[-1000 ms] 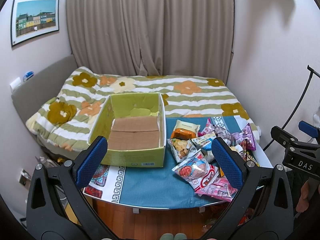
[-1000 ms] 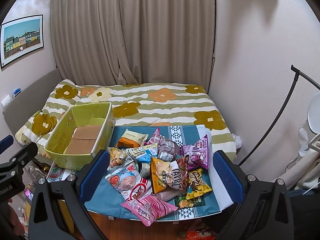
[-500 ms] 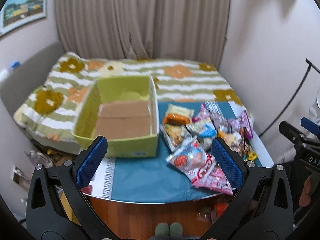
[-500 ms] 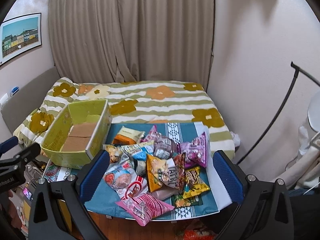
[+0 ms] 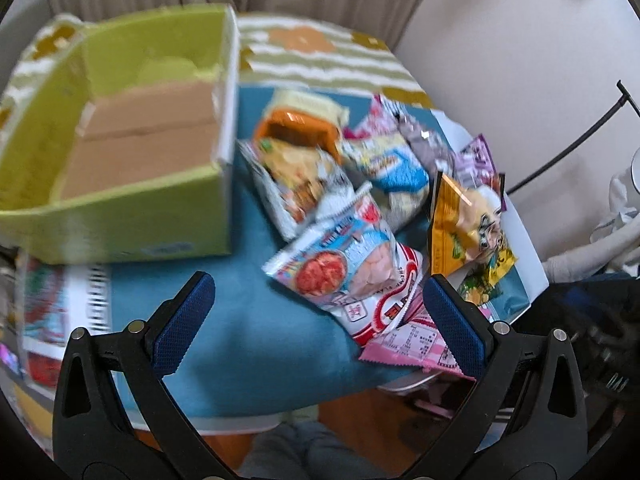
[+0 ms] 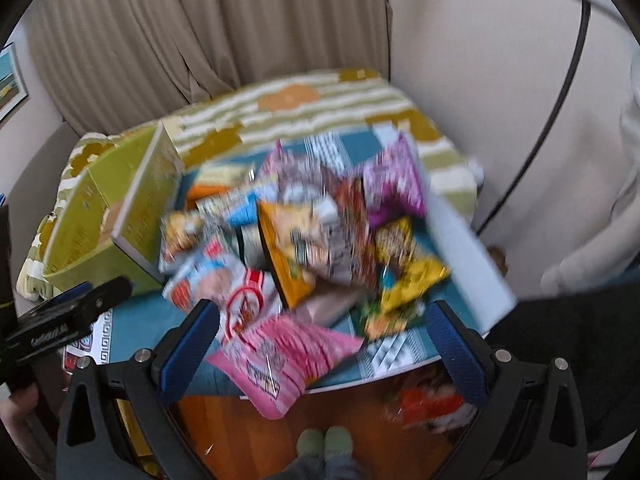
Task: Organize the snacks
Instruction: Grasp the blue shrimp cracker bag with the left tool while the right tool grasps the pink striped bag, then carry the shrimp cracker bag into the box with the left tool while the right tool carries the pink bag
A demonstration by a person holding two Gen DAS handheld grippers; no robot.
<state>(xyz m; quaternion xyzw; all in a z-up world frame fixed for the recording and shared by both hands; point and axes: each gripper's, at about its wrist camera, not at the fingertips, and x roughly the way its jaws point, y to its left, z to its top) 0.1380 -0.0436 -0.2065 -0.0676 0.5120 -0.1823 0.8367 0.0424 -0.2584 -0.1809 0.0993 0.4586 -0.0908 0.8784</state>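
Beige curtains hang behind a bed with a striped, flowered cover, and in front of it stands my counter under a teal cloth. On that cloth the snacks lie heaped on the right half, overlapping one another. Nearest to me in the left view is a white-and-blue packet with a red picture, and under its near edge lies a pink packet that pokes over the counter's front edge. Behind them sit an orange-yellow bag, a light blue bag, an orange-topped pack and a purple bag at the far right. Everything is motion-blurred, so I cannot read most labels.

Left of the heap, just beside the nearest packets, stands the green cardboard box, open on top with its brown bottom flaps showing. I see no snack inside it.

My left claw hangs over the front of the counter, fingers spread wide with nothing between them; the right finger overlaps the pink packet in the view. My right claw is likewise wide apart and holds nothing, hovering above the pink packet. Below the counter are a wooden floor and my feet in green slippers.
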